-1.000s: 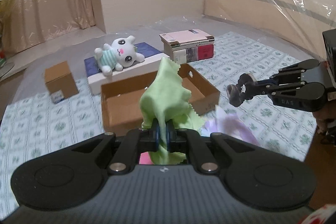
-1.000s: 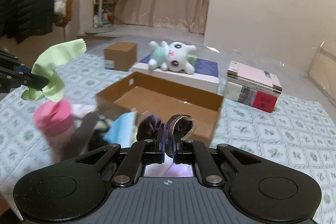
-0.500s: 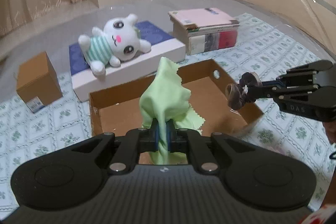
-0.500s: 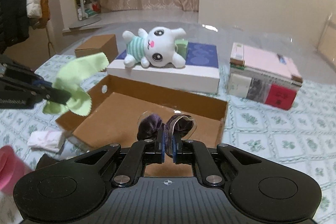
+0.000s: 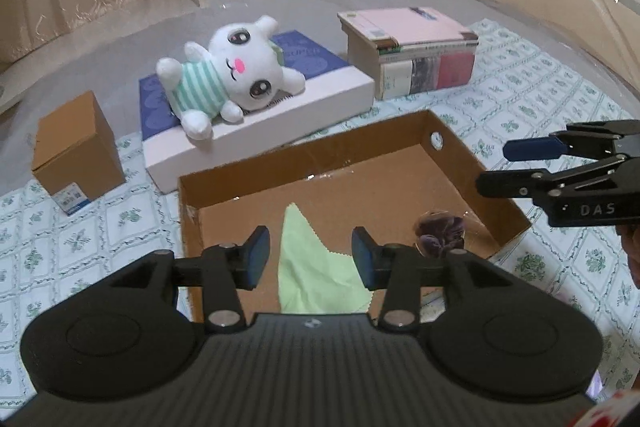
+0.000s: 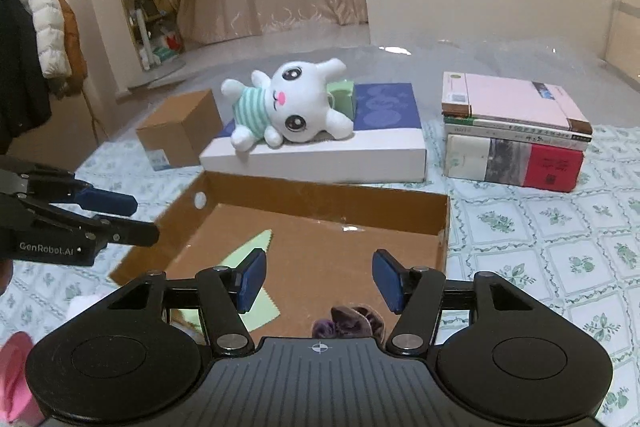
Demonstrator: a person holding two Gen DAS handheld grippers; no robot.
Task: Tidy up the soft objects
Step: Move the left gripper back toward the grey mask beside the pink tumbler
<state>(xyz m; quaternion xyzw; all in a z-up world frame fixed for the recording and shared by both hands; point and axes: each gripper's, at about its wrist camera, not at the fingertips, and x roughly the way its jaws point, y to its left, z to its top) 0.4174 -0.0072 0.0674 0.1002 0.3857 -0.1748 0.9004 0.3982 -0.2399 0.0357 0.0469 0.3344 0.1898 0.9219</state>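
Observation:
A shallow cardboard box (image 5: 304, 151) (image 6: 320, 191) lies open on the patterned mat. My left gripper (image 5: 310, 255) (image 6: 146, 219) hovers over its near left part, jaws opening, pads touching nothing. The light green cloth (image 5: 316, 267) (image 6: 246, 251) lies flat on the box floor below them. My right gripper (image 6: 320, 279) (image 5: 494, 167) hangs over the box's right side, jaws also opening and empty. The dark purple scrunchie (image 6: 348, 319) (image 5: 440, 231) rests on the box floor beneath it. A white plush bunny (image 5: 228, 75) (image 6: 288, 103) lies on a white and blue box behind.
A stack of books (image 5: 412, 51) (image 6: 512, 135) stands behind the box to the right. A small brown carton (image 5: 76, 155) (image 6: 180, 127) sits at the left. Something pink (image 6: 16, 367) and something white and soft (image 6: 84, 303) lie on the mat near the left edge.
Both grippers carried their loads over the cardboard box, then opened. The green cloth left the left gripper and the purple scrunchie left the right; both now lie in the box.

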